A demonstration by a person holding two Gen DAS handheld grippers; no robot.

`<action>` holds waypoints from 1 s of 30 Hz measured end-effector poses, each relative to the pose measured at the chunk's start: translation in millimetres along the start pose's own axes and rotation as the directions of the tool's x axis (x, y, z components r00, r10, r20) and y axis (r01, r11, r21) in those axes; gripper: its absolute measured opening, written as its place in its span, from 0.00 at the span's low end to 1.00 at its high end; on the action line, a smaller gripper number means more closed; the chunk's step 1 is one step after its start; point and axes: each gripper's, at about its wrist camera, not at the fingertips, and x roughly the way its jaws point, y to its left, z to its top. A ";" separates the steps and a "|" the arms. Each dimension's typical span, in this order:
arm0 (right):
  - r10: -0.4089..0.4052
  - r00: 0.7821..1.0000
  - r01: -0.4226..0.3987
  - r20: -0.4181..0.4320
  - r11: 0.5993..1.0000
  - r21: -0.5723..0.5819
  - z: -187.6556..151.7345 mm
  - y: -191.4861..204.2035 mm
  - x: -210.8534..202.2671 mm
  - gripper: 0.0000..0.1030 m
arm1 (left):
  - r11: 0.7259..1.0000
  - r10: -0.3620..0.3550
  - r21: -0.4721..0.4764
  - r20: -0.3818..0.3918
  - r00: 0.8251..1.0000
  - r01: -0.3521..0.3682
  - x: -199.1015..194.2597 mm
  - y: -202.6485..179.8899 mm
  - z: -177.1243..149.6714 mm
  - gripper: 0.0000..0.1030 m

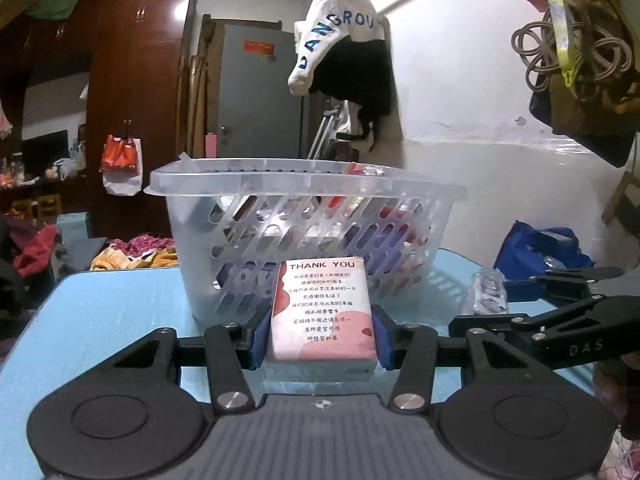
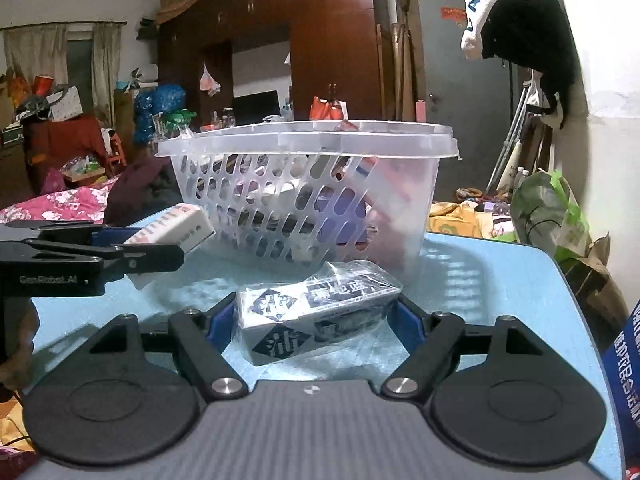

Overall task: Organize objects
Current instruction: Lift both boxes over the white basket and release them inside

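Observation:
A clear slotted plastic basket [image 1: 304, 184] [image 2: 308, 140] stands on the blue table [image 1: 120, 320] and holds several items. My left gripper [image 1: 320, 336] is shut on a pink-and-white "THANK YOU" tissue pack [image 1: 322, 308], just in front of the basket. The pack also shows in the right wrist view [image 2: 172, 228], held by the left gripper [image 2: 96, 260]. My right gripper [image 2: 314, 324] is open around a white packet with dark characters in clear wrap [image 2: 312, 312] that lies on the table. The jaws stand beside it, apart from its right side.
The right gripper's body [image 1: 560, 320] sits right of the pack in the left wrist view, by a clear wrapper [image 1: 488, 292]. A blue bag [image 1: 540, 248] and a green bag [image 2: 548, 212] lie off the table's right edge. Clothes hang on the wall [image 1: 344, 52].

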 end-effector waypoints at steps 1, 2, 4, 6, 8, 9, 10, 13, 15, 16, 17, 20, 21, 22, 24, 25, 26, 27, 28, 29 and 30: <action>0.000 1.000 0.000 -0.002 1.000 -0.001 0.0 0.2 0.3 0.78 | 1.000 -0.009 0.000 0.000 1.000 0.009 0.7 -0.6 -0.2 0.53; -0.001 1.000 0.001 -0.002 1.000 -0.003 0.1 0.9 0.3 0.78 | 1.000 -0.016 -0.002 0.002 1.000 0.016 -1.9 1.5 -0.2 0.53; -0.004 1.000 0.004 0.003 1.000 -0.004 0.1 1.0 -0.4 0.78 | 1.000 -0.017 -0.007 0.006 1.000 0.017 -1.7 2.0 -0.2 0.53; -0.004 1.000 0.004 0.004 1.000 -0.005 -0.7 0.8 -0.6 0.78 | 1.000 -0.019 -0.008 0.015 1.000 0.020 -3.6 2.7 -1.0 0.53; -0.003 1.000 0.003 0.009 1.000 -0.009 -0.7 1.7 -1.2 0.78 | 1.000 -0.020 0.002 0.030 0.999 0.020 -5.8 1.3 -1.9 0.53; -0.002 1.000 0.002 0.014 1.000 -0.012 -0.7 2.1 -1.6 0.78 | 1.000 -0.020 0.010 0.038 0.999 0.019 -7.3 0.5 -2.3 0.53; -0.002 1.000 0.003 0.018 1.000 -0.016 -0.7 2.7 -2.0 0.78 | 1.000 -0.024 0.016 0.047 0.999 0.023 -9.4 -0.2 -3.4 0.53; 0.000 1.000 0.000 0.024 1.000 -0.019 -0.5 2.9 -2.1 0.78 | 1.000 -0.022 0.022 0.060 0.998 0.021 -11.3 -0.8 -3.9 0.53; 0.002 1.000 -0.001 0.026 1.000 -0.018 -0.5 2.5 -2.0 0.78 | 1.000 -0.025 0.020 0.066 0.998 0.023 -11.9 -0.7 -3.8 0.53; 0.001 1.000 -0.001 0.029 1.000 -0.016 -0.4 2.2 -2.0 0.78 | 1.000 -0.025 0.021 0.068 0.997 0.023 -12.2 -0.7 -3.8 0.53; 0.001 1.000 -0.001 0.030 1.000 -0.015 -0.8 2.3 -2.3 0.78 | 0.999 -0.025 0.022 0.072 0.997 0.023 -13.0 -0.4 -4.2 0.53; 0.001 0.999 0.000 0.039 1.000 -0.010 -1.2 2.3 -3.7 0.78 | 1.000 -0.007 0.023 0.092 0.996 0.005 -15.7 -1.3 -5.4 0.53; 0.003 0.999 -0.002 0.044 1.000 -0.011 -1.1 2.2 -4.3 0.78 | 1.000 -0.004 0.024 0.101 0.995 0.001 -17.1 -1.5 -5.8 0.53; 0.013 0.998 -0.012 0.060 1.000 -0.013 -1.8 2.1 -7.1 0.78 | 1.000 -0.001 0.024 0.118 0.993 -0.002 -19.9 -1.6 -6.3 0.53; 0.037 0.992 -0.034 0.119 0.999 -0.029 -4.0 2.1 -17.7 0.78 | 1.000 0.001 0.028 0.163 0.987 -0.006 -28.7 -2.2 -6.0 0.53; 0.022 0.990 -0.018 0.138 0.999 -0.036 -3.3 2.8 -23.4 0.78 | 1.000 -0.013 0.020 0.184 0.983 0.010 -34.6 -1.4 -5.2 0.53; 0.023 0.987 -0.019 0.159 0.999 -0.026 -0.9 1.6 -30.0 0.78 | 1.000 -0.028 0.015 0.209 0.977 0.025 -41.4 -0.6 -3.6 0.53; 0.044 0.982 -0.042 0.184 0.999 -0.013 3.4 -0.4 -37.9 0.78 | 0.999 -0.031 0.018 0.234 0.972 0.027 -48.0 -0.6 0.6 0.53; 0.065 0.975 -0.066 0.210 0.998 -0.005 10.3 -1.8 -46.1 0.78 | 1.000 -0.023 0.024 0.257 0.966 0.018 -54.0 -0.7 8.2 0.53; 0.072 0.969 -0.072 0.235 0.997 -0.009 18.6 -1.2 -52.5 0.78 | 1.000 -0.016 0.027 0.269 0.963 0.009 -58.0 -0.2 19.0 0.53; 0.064 0.964 -0.059 0.260 0.998 -0.026 32.1 0.4 -57.5 0.78 | 1.000 -0.015 0.028 0.279 0.960 0.007 -59.9 1.0 30.5 0.53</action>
